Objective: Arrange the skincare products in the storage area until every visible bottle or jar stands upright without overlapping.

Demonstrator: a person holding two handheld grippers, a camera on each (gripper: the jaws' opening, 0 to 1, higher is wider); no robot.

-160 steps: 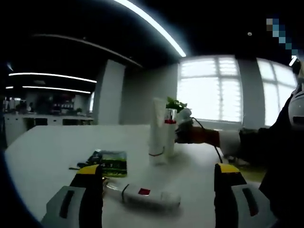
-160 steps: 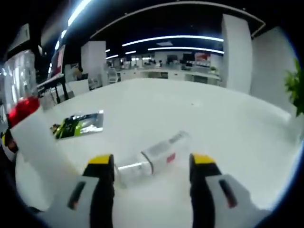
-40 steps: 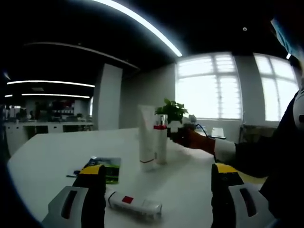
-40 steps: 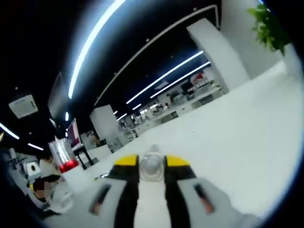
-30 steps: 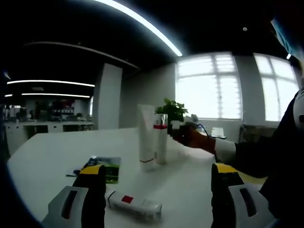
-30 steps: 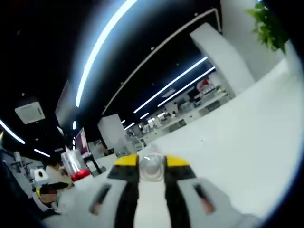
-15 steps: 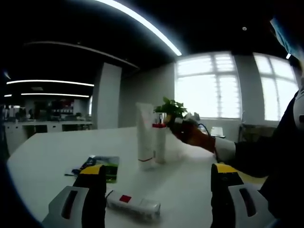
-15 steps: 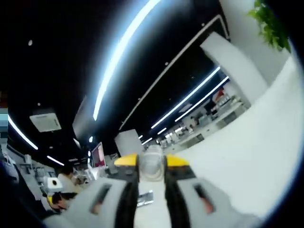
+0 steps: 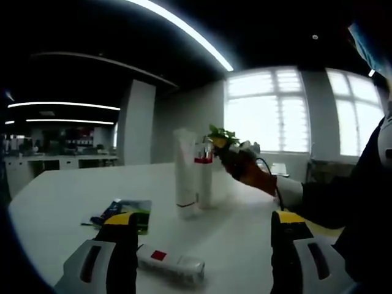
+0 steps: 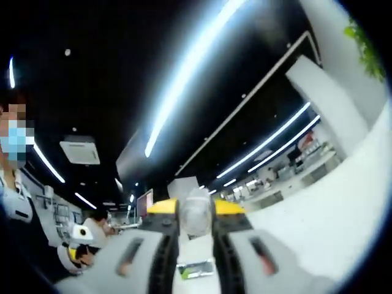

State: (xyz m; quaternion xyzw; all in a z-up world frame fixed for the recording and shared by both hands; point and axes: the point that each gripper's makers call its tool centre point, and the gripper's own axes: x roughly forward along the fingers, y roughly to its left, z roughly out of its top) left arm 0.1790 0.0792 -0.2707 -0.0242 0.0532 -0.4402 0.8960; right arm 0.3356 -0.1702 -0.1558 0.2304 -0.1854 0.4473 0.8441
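white table (image 9: 55,196) | bright windows (image 9: 288,110) | dark ceiling w/ strip lights (image 10: 196,73) | white pillar (image 9: 139,125)

White tube (image 9: 185,173), seemingly red-banded.

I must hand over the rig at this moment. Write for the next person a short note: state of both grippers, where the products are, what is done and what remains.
Left gripper: open, holding nothing, above the white table.
Right gripper: shut on a clear bottle with a rounded cap, lifted and pointing up toward the ceiling.
Upright: tall white tube and clear bottle with a red band, close together at mid-table.
Lying down: white bottle with a red label, between the left jaws.
A green flat packet lies on the table.
Left: stand up the held bottle, then the lying one.
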